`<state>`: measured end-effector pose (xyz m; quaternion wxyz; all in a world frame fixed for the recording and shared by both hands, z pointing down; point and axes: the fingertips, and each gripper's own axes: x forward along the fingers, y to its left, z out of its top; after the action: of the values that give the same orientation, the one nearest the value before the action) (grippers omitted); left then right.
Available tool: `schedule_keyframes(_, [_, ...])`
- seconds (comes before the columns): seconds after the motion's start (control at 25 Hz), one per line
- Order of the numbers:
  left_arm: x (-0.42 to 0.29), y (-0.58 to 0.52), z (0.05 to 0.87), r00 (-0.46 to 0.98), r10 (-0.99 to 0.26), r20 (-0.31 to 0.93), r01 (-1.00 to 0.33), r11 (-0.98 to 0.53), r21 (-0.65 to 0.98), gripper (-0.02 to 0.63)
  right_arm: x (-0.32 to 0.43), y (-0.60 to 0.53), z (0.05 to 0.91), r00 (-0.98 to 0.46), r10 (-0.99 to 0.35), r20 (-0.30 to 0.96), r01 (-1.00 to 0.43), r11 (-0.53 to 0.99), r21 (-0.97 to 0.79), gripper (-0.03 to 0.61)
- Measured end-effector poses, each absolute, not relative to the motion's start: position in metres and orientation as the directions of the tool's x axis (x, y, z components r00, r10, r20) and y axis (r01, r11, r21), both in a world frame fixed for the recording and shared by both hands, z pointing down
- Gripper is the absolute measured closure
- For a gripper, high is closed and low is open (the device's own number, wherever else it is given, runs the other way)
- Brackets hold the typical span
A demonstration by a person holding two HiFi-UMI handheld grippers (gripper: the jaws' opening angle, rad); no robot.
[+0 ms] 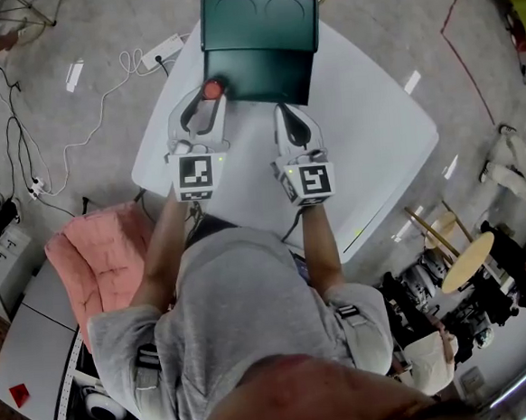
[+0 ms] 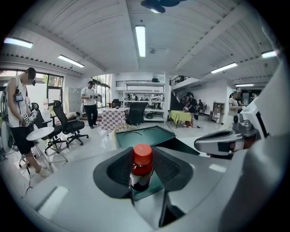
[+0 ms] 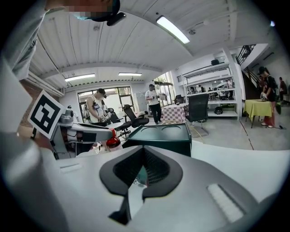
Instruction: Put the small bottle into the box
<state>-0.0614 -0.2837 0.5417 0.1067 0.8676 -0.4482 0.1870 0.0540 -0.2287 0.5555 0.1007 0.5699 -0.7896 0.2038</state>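
Observation:
The small dark bottle [image 1: 211,89] with a red cap stands upright between the pads of my left gripper [image 1: 207,97], which is shut on it. In the left gripper view the bottle [image 2: 142,167] fills the gap of the left gripper [image 2: 142,176], just short of the box. The dark green box [image 1: 259,46] lies open at the table's far edge, its lid tilted back. It also shows as the green box [image 2: 145,136] and the box [image 3: 163,136]. My right gripper [image 1: 289,114] hovers by the box's front, right gripper [image 3: 141,174] pads nearly together with nothing held.
The white table [image 1: 376,150] bears only the box. A pink padded chair [image 1: 99,263] sits at my left, a power strip [image 1: 162,51] with cables on the floor beyond. A round wooden stool [image 1: 466,261] stands at the right. People and office chairs [image 2: 68,124] are farther off.

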Motion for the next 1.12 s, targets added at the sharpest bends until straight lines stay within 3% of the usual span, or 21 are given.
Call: schedule_keyframes(1.12, [-0.062,-0.283,0.585,0.502,-0.713,0.490,-0.822,-0.570,0.012,0.474,0.059,-0.238,0.577,-0.333,-0.845,0.419,-0.938,0.251,-0.239,0.575])
